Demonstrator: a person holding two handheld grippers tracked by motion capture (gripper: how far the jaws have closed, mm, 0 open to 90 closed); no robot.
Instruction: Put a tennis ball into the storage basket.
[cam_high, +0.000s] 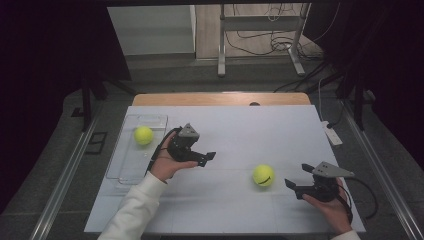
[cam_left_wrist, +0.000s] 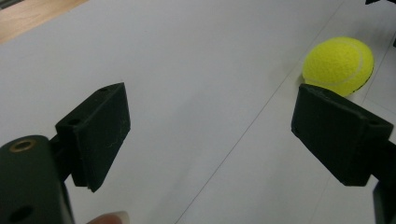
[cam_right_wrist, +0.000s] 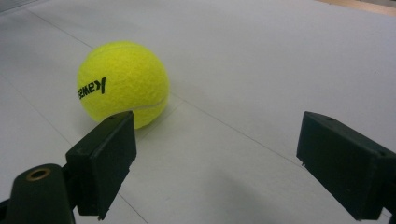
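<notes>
Tennis ball (cam_high: 263, 175): loose on bench (cam_high: 235, 130), right of centre toward near edge, ready for pickup. Right gripper (cam_high: 299, 186) jaws wide, empty, aimed at it. Left gripper (cam_high: 207, 158) jaws wide, empty. Second ball (cam_high: 143, 135) in clear tray (cam_high: 127, 167), left edge

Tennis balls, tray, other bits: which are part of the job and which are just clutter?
In play: tennis ball on the sheet, second ball in the clear tray, left gripper and right gripper, both open.
Lying about: white device at table edge, floor cables, metal stand.
</notes>
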